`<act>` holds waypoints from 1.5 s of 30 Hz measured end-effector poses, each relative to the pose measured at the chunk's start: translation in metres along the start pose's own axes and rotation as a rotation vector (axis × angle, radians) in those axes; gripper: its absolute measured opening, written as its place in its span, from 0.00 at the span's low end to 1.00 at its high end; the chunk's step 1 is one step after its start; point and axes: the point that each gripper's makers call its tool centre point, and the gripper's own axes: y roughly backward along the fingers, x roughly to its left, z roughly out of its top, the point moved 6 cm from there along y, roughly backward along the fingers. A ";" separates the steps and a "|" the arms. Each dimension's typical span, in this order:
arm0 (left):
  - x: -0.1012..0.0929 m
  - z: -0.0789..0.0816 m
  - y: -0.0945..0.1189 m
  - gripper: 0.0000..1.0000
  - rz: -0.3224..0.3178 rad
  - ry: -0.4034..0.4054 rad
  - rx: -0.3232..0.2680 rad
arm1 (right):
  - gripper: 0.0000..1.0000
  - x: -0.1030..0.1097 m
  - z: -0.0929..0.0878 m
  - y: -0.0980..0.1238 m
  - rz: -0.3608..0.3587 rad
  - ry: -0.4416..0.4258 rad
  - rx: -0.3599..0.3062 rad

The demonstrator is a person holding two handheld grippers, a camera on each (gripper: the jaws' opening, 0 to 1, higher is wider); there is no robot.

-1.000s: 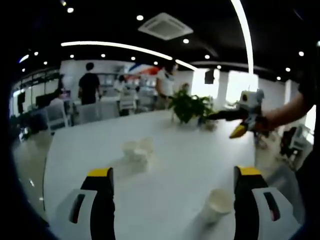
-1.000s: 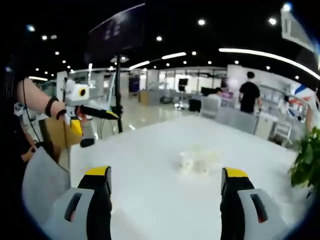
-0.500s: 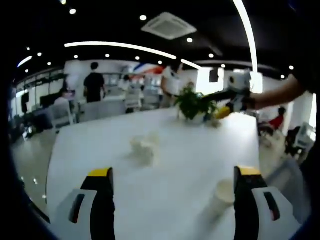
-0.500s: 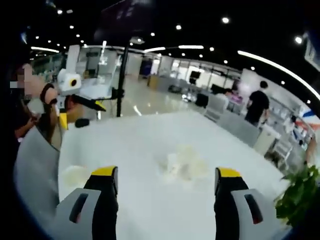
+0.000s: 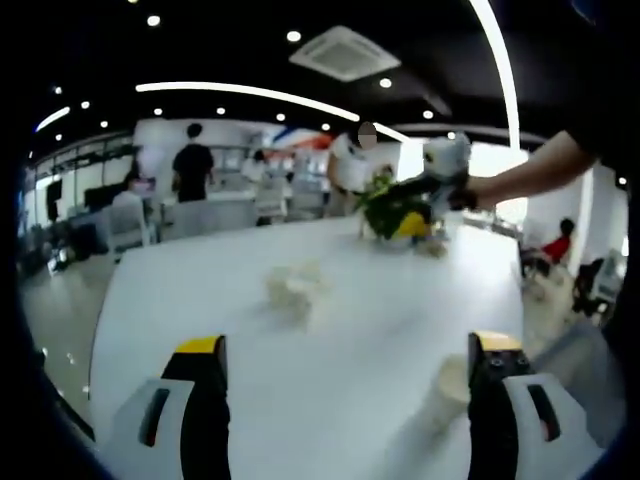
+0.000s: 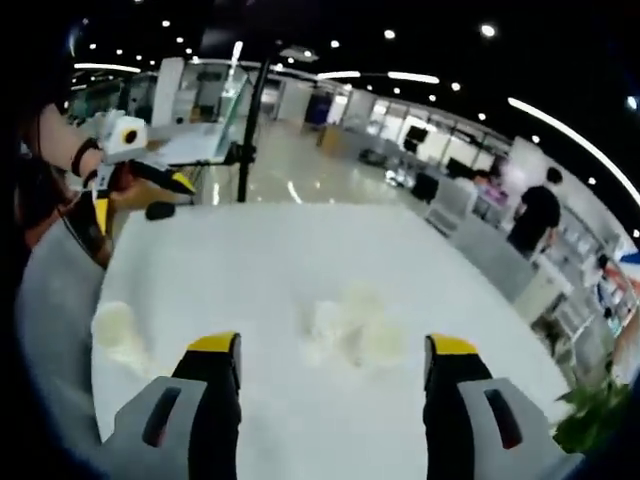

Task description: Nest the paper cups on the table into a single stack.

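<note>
- In the left gripper view, the left gripper hangs over the white table with its jaws spread wide and nothing between them.
- A blurred cluster of paper cups sits mid-table; a single cup stands just beside the right jaw.
- In the right gripper view, the right gripper is spread too, empty, the cluster just beyond its tips.
</note>
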 end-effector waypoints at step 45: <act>-0.001 -0.017 -0.010 0.99 0.048 0.025 0.044 | 0.24 -0.037 -0.067 -0.144 0.281 0.420 0.359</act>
